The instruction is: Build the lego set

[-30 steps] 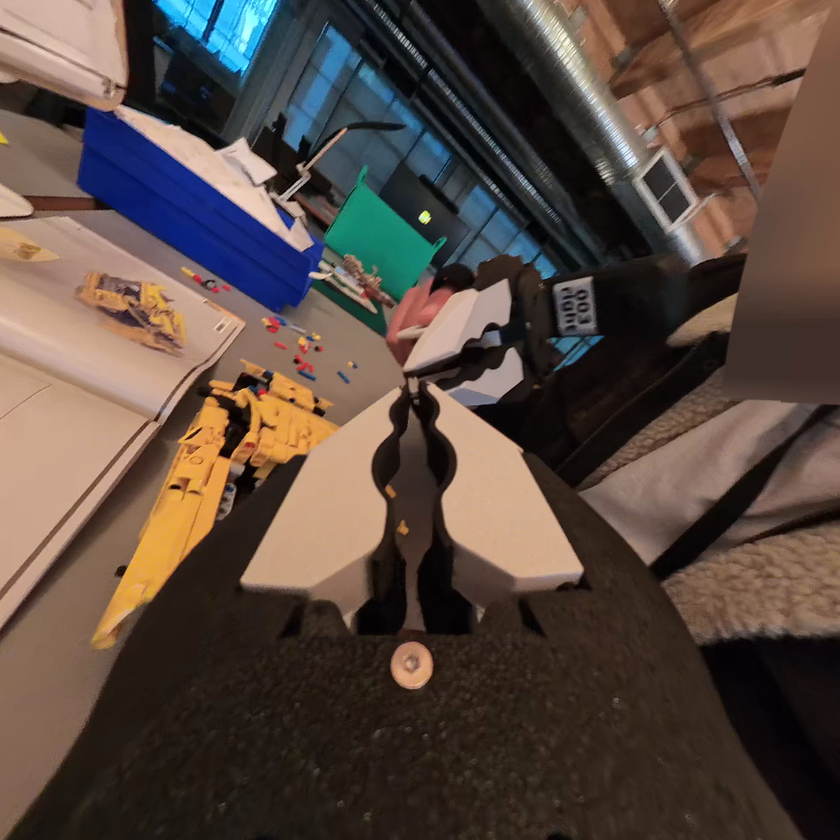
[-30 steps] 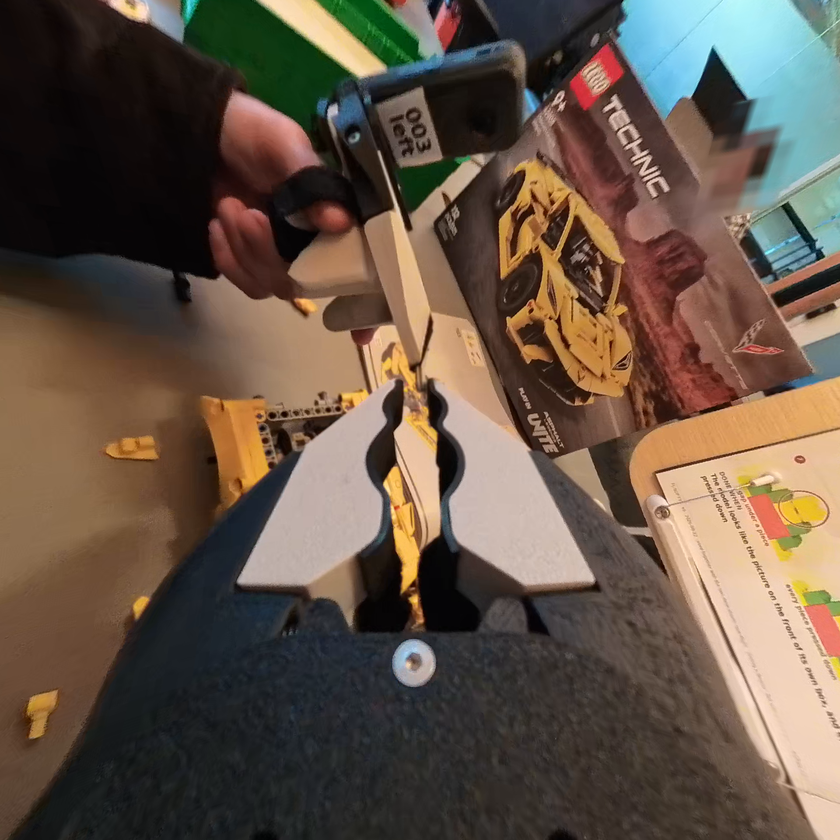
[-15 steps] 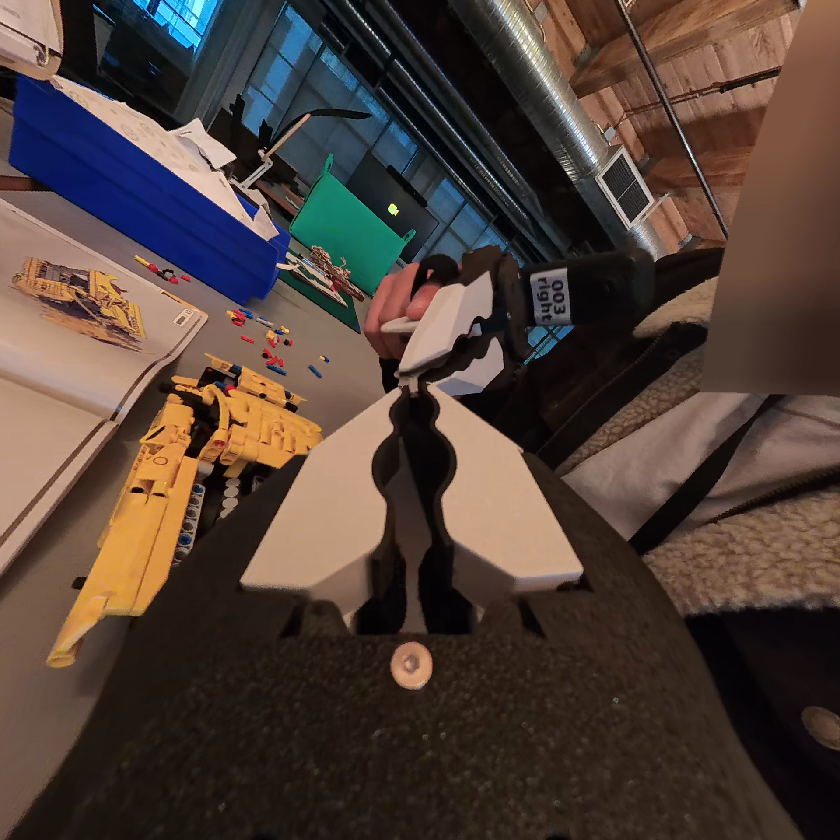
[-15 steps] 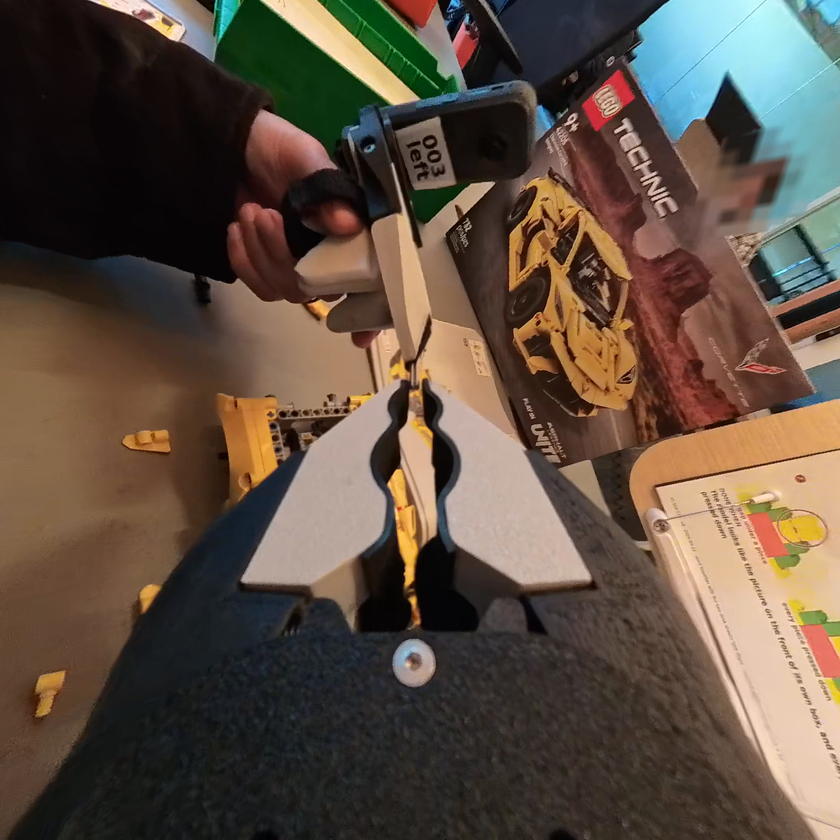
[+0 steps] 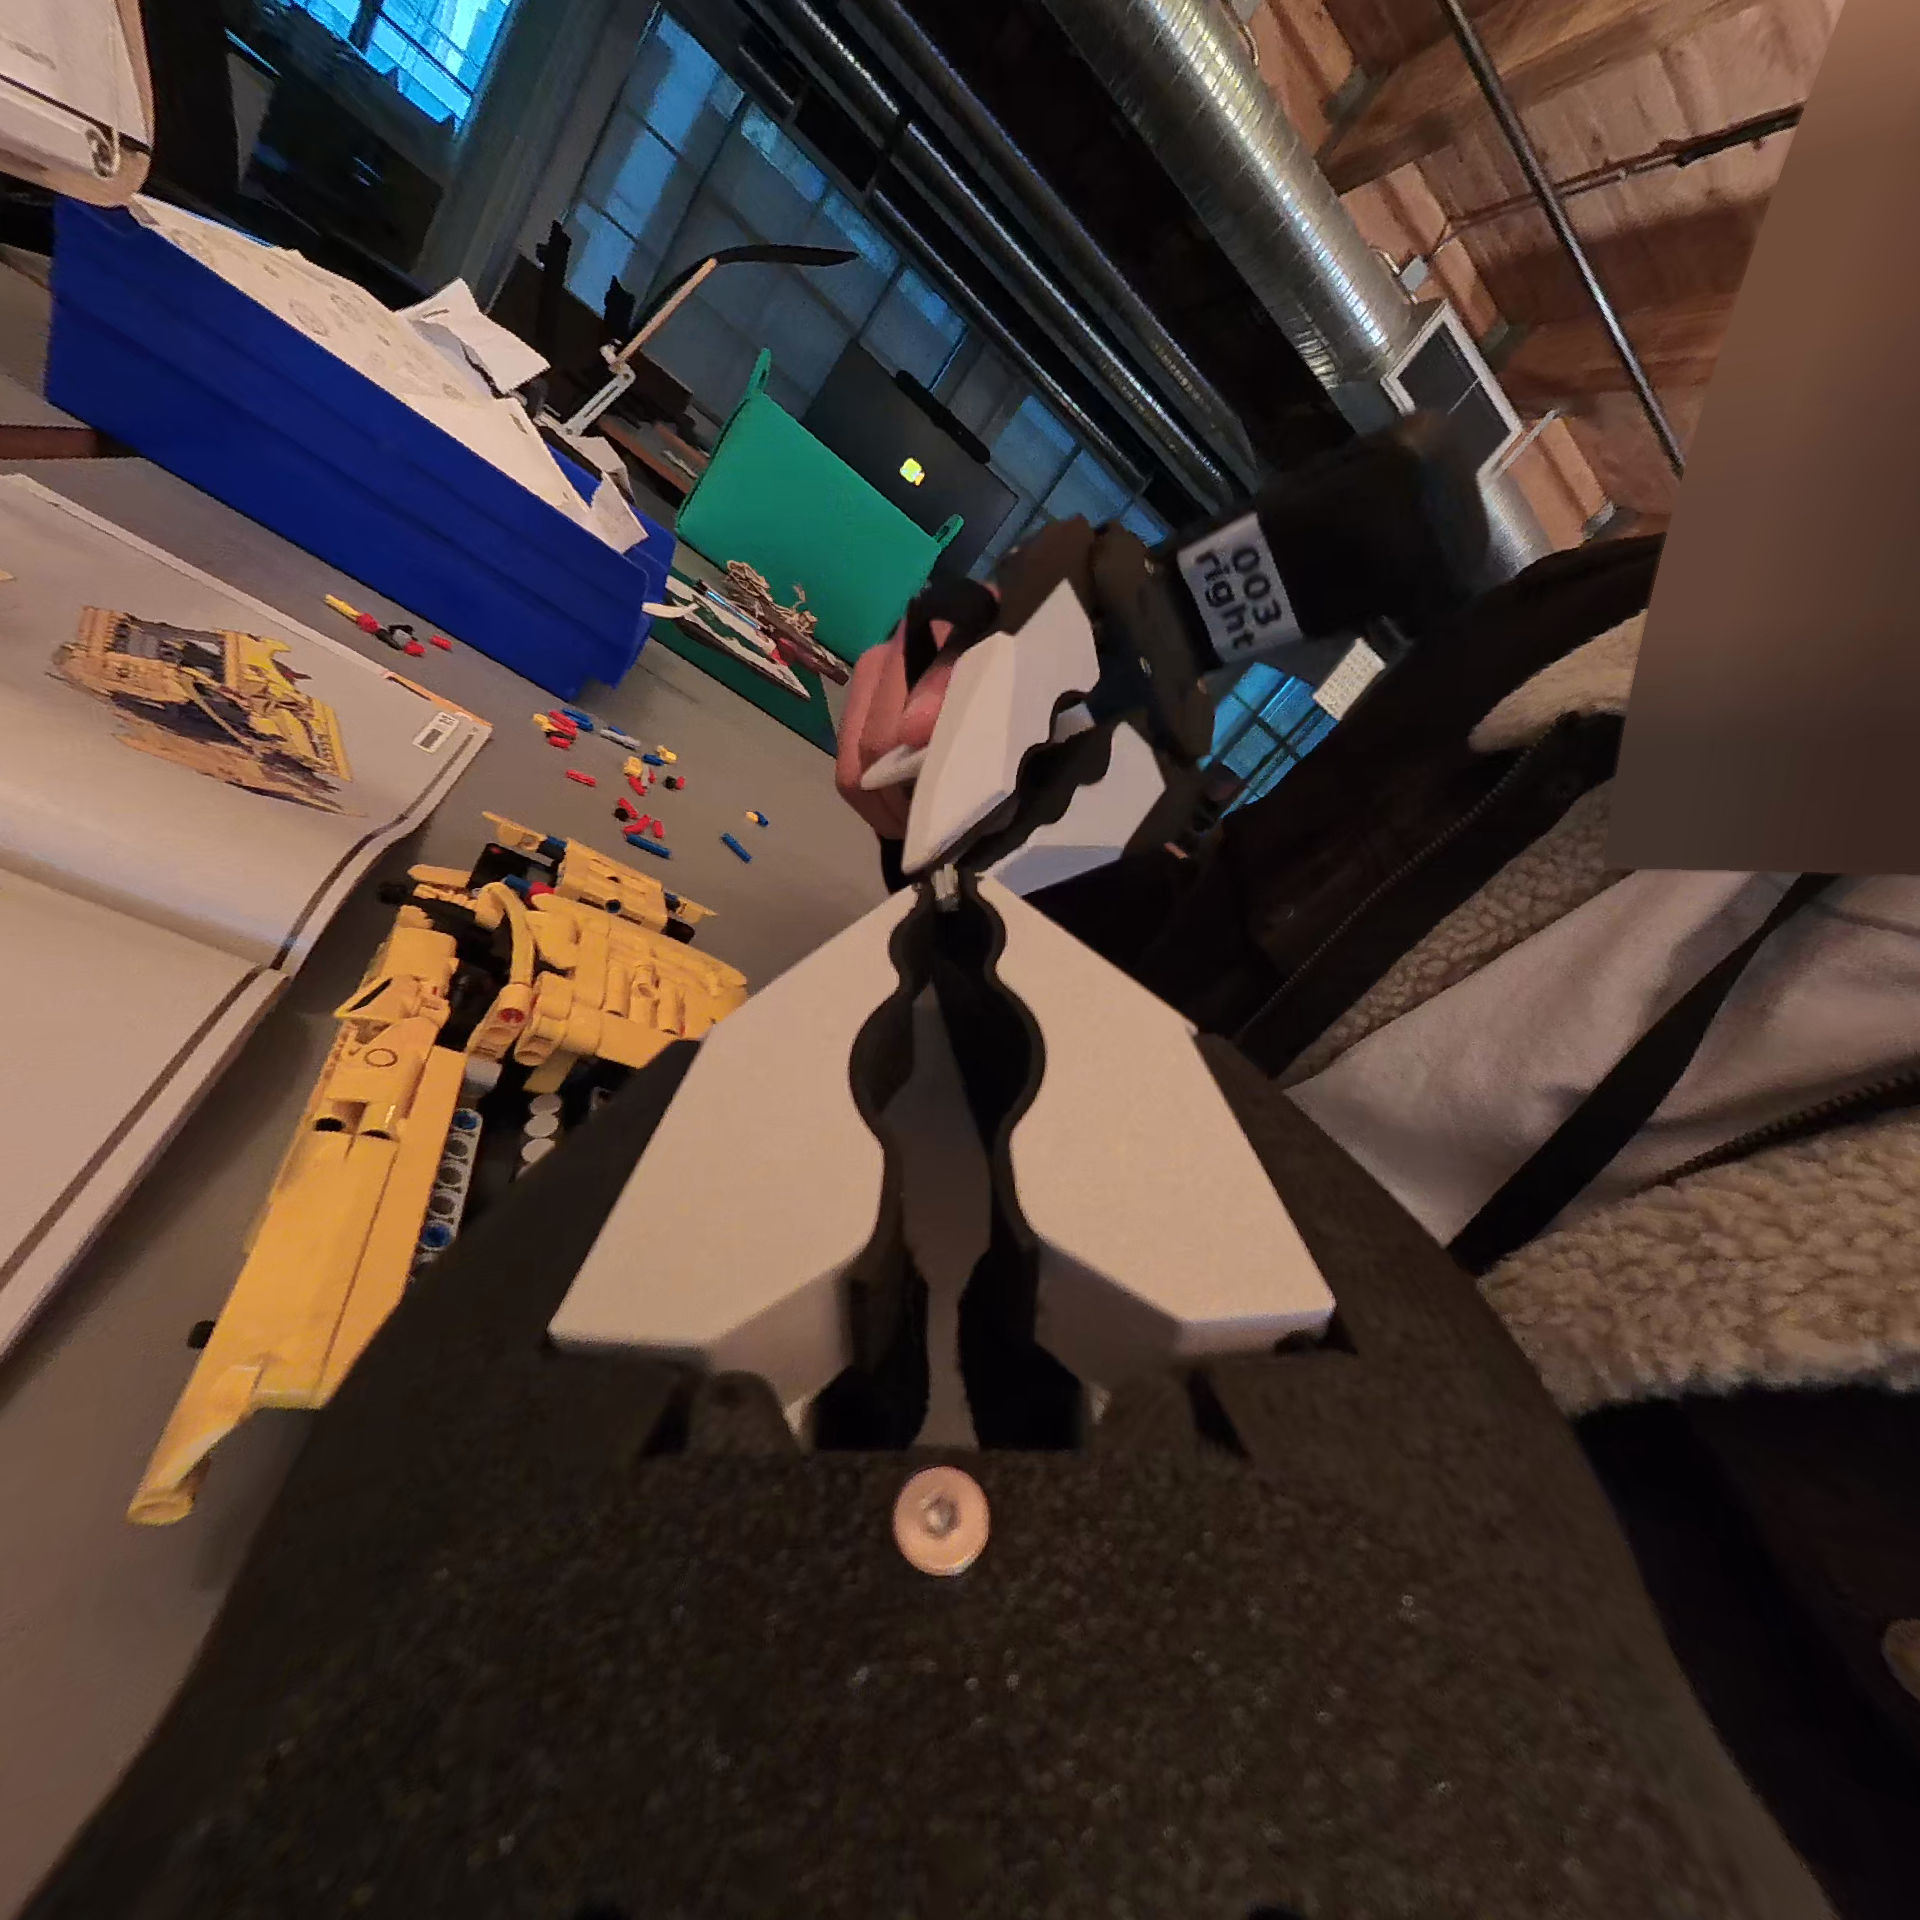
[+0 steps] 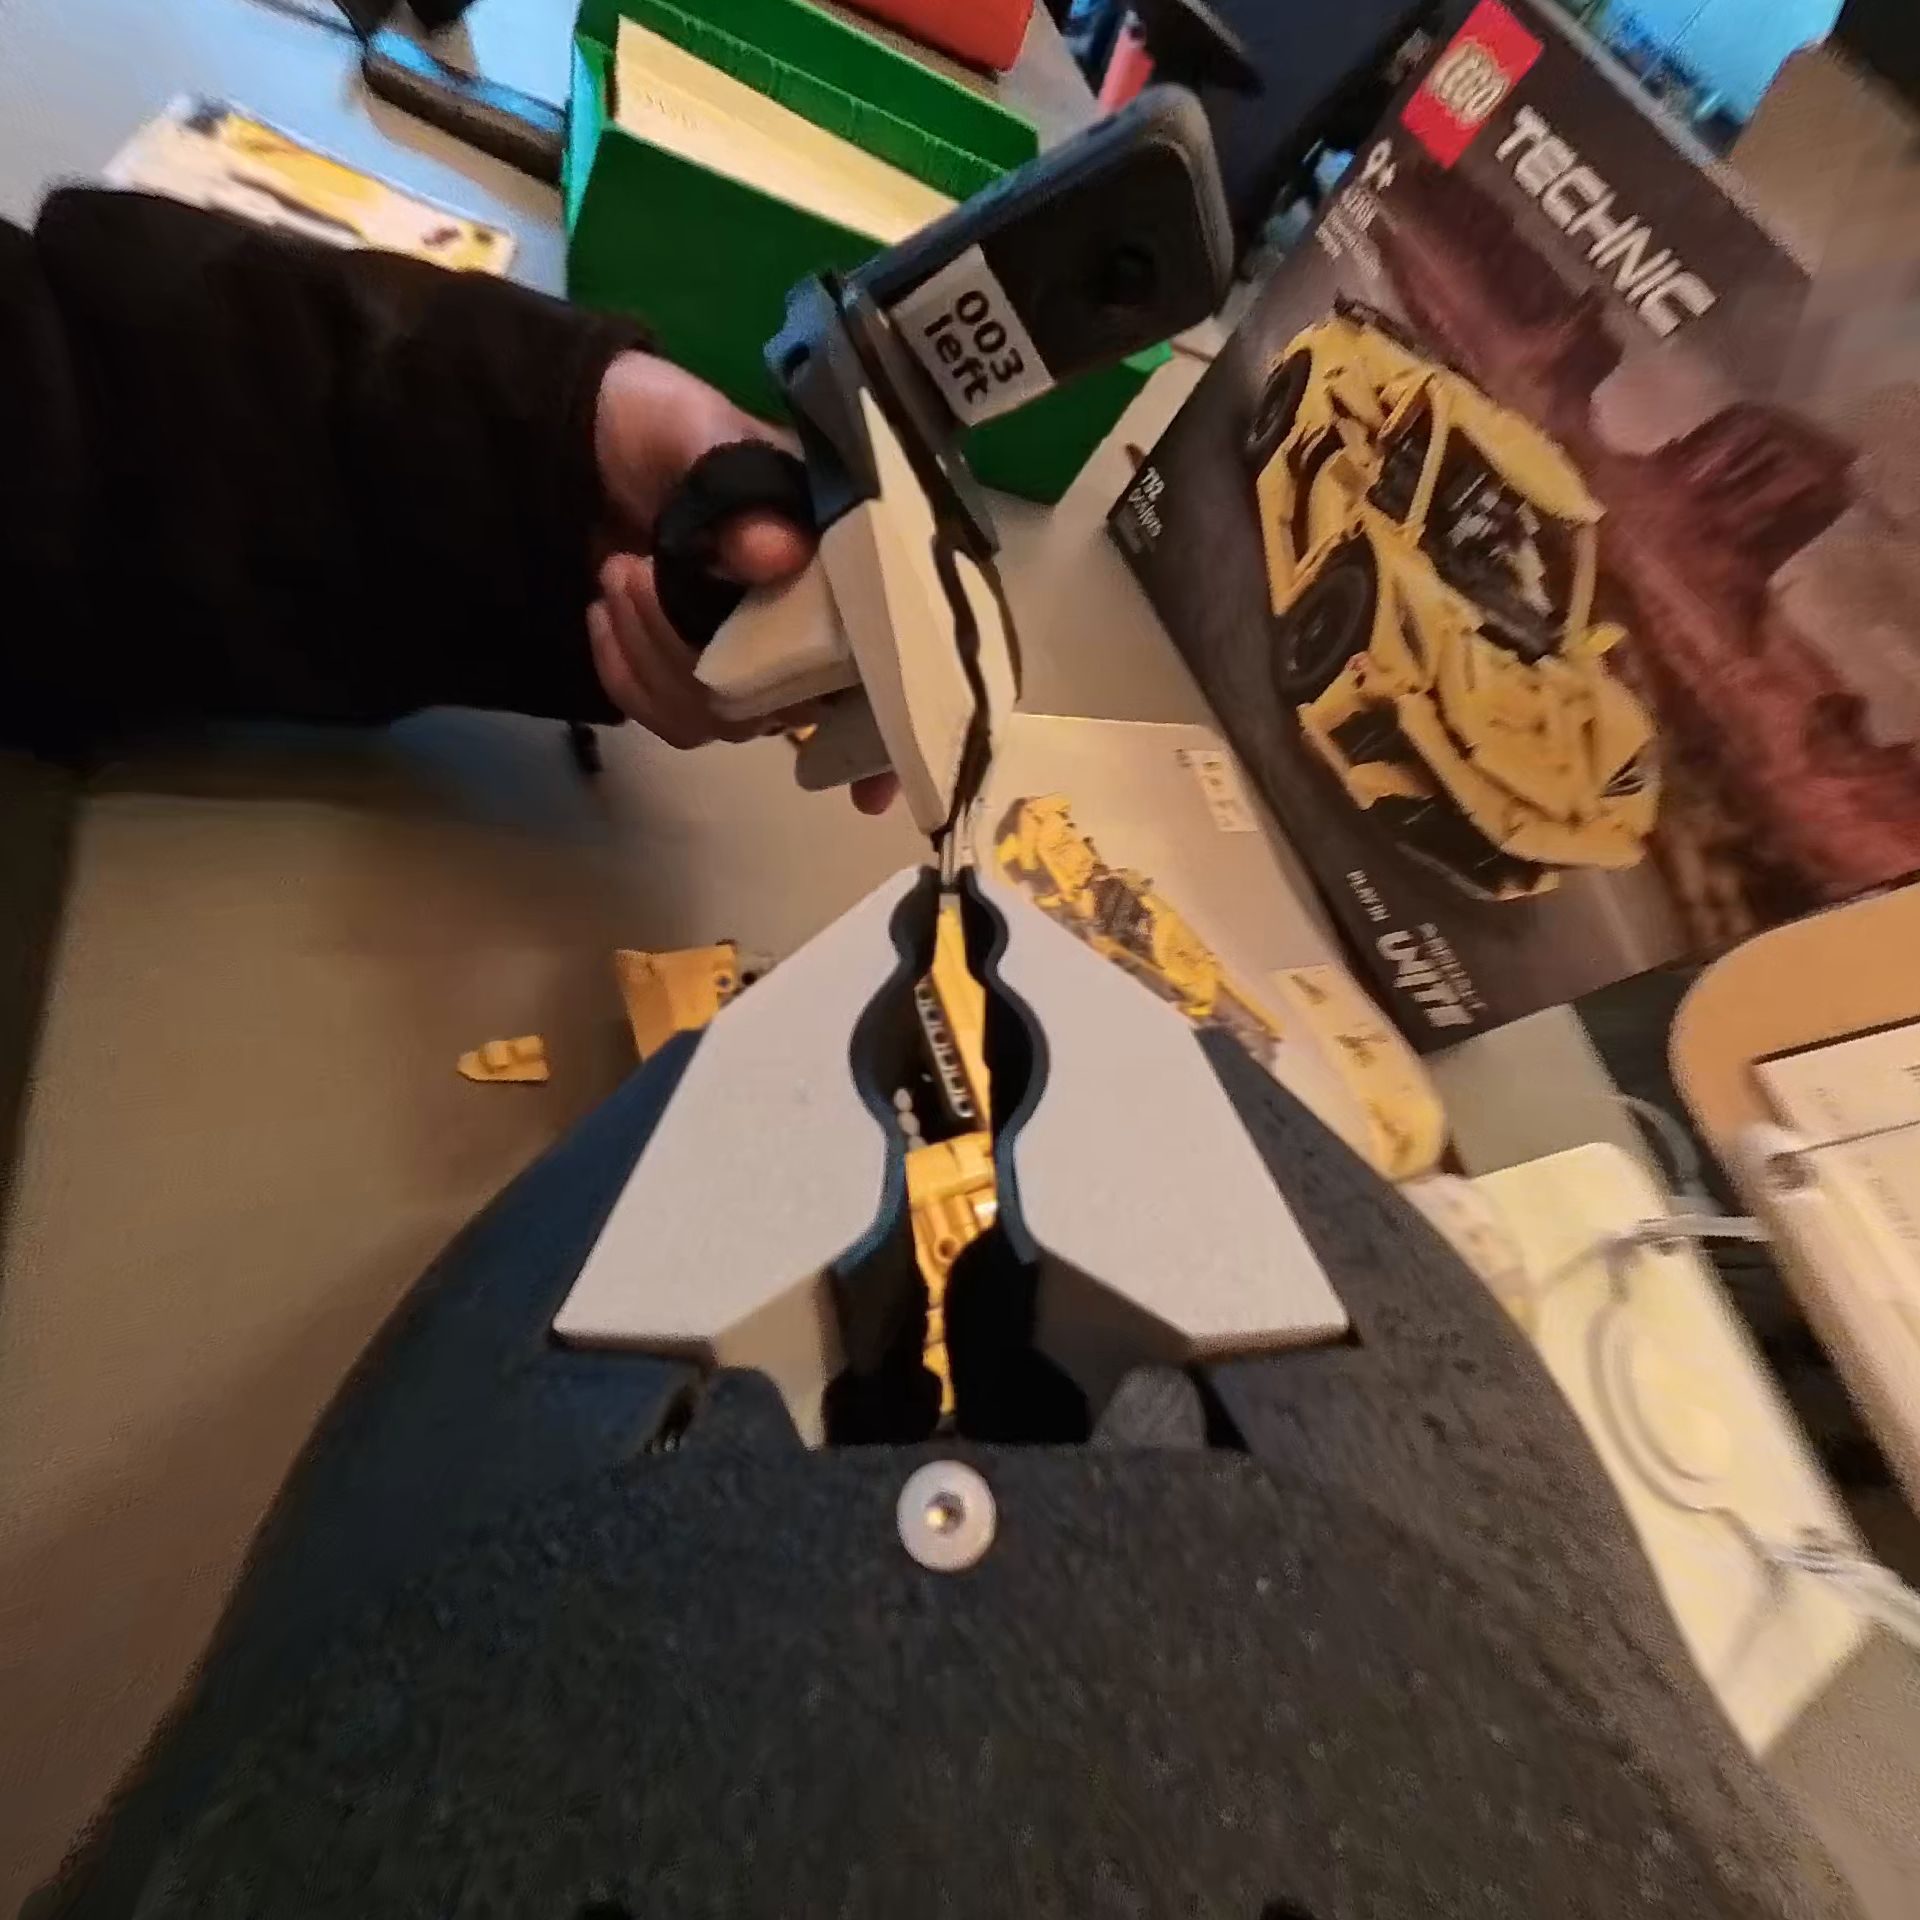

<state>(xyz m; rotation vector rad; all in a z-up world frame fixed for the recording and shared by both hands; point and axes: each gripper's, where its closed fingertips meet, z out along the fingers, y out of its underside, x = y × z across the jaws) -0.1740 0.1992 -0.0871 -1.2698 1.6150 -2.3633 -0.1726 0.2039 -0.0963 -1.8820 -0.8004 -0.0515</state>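
Both grippers pinched tip-to-tip on one small grey piece (image 5: pixel 943 890) — left gripper (image 5: pixel 940 902) and right gripper (image 6: pixel 951 883) nearly closed, yellow model (image 5: pixel 468 1049) on the table below-left, well apart.

We cannot make out the small grey piece (image 5: pixel 945 889) pinched where the tips of the left gripper (image 5: pixel 943 902) and right gripper (image 6: pixel 948 883) meet; it is too tiny to name. Our left gripper's black body covers the near end of the yellow model (image 5: pixel 436 1060). The open booklet (image 5: pixel 156 790) runs off the left edge. In the right wrist view the set's box (image 6: pixel 1507 582) is cut off at the right, and the papers (image 6: pixel 1683 1351) beside it (lower right corner) smear into blur.
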